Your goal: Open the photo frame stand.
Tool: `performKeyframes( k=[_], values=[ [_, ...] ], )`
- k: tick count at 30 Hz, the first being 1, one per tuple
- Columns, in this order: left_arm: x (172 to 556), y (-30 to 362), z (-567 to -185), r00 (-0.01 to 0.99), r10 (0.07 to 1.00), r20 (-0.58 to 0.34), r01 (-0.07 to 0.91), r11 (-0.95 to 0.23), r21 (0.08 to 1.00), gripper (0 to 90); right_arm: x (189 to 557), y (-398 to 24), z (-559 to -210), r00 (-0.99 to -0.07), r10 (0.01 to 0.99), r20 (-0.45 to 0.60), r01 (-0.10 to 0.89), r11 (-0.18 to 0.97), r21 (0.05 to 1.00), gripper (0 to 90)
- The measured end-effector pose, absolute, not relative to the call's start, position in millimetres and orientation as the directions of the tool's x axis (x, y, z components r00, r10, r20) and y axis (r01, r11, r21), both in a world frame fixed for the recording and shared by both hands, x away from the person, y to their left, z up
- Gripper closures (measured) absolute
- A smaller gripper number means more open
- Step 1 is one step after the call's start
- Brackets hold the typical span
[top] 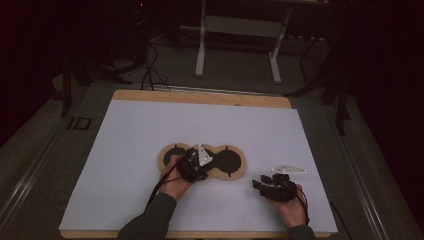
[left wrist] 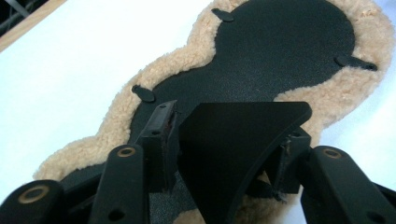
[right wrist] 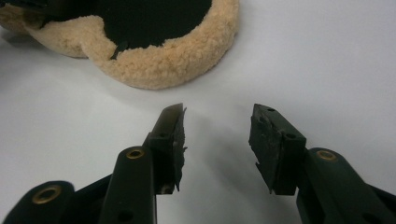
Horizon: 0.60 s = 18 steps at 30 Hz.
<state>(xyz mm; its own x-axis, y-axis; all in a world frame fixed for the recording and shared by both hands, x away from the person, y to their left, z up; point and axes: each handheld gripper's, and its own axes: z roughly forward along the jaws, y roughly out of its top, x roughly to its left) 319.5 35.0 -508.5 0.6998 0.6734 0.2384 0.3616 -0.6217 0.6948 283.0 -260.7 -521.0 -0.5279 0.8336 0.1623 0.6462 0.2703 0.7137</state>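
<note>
Likely the flap point(left wrist: 233, 154) slips: left tongs point(left wrist: 229, 144) only straddle it over the pad point(left wrist: 299, 100), right tongs point(right wrist: 217, 140) released, empty.

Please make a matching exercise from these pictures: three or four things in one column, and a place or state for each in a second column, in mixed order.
Things:
1. fleece pad
2. black flap
3. right gripper
4. left gripper

Places or states:
A. over bare white table, jaws apart, nothing between
B. lies flat in the middle of the white sheet
C. raised, standing between two jaws
D. over the pad, jaws on either side of the flap

Pairs: 1-B, 2-C, 3-A, 4-D
</note>
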Motion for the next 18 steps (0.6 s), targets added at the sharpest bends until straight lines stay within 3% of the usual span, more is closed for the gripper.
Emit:
performKeyframes(
  k=[9, 18],
  values=[
    [317, 36, -505, 0.692, 0.665, 0.279, 0.323, -0.632, 0.704, 64.9, 286, -258, -521, -0.527, 0.831, 0.178, 0.653, 0.261, 0.711, 52.3],
    [319, 40, -504, 0.693, 0.675, 0.253, 0.328, -0.608, 0.723, 66.1, 295, -257, -514, -0.516, 0.823, 0.237, 0.666, 0.212, 0.716, 48.5]
  ],
)
